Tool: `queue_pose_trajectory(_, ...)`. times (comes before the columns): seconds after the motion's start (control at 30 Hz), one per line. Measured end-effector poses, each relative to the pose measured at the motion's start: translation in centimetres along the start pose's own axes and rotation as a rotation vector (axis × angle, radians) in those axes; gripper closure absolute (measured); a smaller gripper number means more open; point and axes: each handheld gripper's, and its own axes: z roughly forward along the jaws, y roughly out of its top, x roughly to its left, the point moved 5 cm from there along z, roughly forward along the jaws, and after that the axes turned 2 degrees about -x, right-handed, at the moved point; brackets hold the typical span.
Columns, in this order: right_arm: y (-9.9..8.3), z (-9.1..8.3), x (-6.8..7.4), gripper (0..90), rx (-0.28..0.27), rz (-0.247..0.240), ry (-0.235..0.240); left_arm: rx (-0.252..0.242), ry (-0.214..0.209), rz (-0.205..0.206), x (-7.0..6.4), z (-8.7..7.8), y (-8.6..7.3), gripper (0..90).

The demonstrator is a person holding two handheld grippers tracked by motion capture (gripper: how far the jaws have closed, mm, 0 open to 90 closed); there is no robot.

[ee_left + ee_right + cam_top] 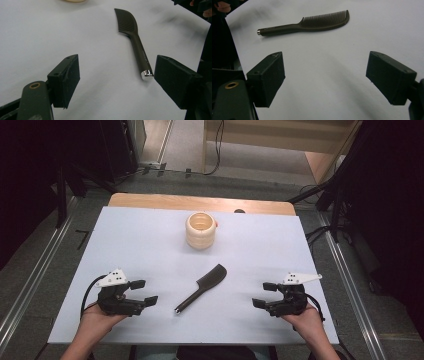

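- Two forearms enter from the near edge in the high view, each hand gripping a black two-jaw tool; the left tongs [144,291] sit low over the near-left part of the counter, the right tongs [265,294] low over the near-right part, both pointing inward toward each other.
- Left tongs [116,75]: jaws spread wide with bare white surface between them, holding nothing; a grey three-cornered plate rides on top, and a black cable loops out behind the hand.
- Right tongs [325,75]: jaws likewise spread wide and holding nothing, only white surface between the pads; they carry the same grey plate on top.
- White sheet-covered counter [150,245] carries everything; a strip of bare wood shows along its far edge.
- Dark brown plastic comb with a long handle and silver end cap [202,286] lies flat on the counter between the two tongs, a little farther out than both and apart from each; its capped handle end points toward the near side, its toothed head toward the far side; in the left gripper view the comb [136,40] has its silver cap just beside the right-hand jaw pad; in the right gripper view the comb [307,25] lies crosswise beyond the jaws, teeth facing away.
- Cream-coloured ribbed round cup [201,230] stands upright beyond the comb, well apart from it, near the middle of the far edge; a small orange spot shows at its right side.
- Grey floor, metal rails and dark stands surround the counter farther off.
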Motion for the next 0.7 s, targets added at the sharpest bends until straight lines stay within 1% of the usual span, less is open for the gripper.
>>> queue_pose_trajectory(0.07, -0.01, 0.00, 0.02, 13.7, -0.005, -0.009, -0.003, 0.000, -0.002, 0.000, 0.01, -0.02, 0.03, 21.3)
queue_pose_trajectory(0.17, -0.07, 0.01, 0.01, 13.7, -0.005, -0.008, 0.002, -0.001, -0.001, 0.003, 0.01, -0.03, 0.09, 21.4)
queue_pose_trajectory(0.27, -0.05, 0.04, -0.05, 13.7, -0.014, -0.011, -0.013, 0.004, -0.005, 0.002, -0.04, 0.00, 0.07, 21.4)
queue_pose_trajectory(0.5, -0.25, 0.11, -0.15, 13.7, 0.001, -0.003, -0.025, 0.005, -0.002, -0.004, 0.02, 0.01, 0.10, 21.4)
queue_pose_trajectory(0.7, -0.31, 0.16, -0.16, 13.7, 0.008, -0.001, -0.023, 0.002, -0.003, -0.013, 0.04, -0.02, 0.10, 21.4)
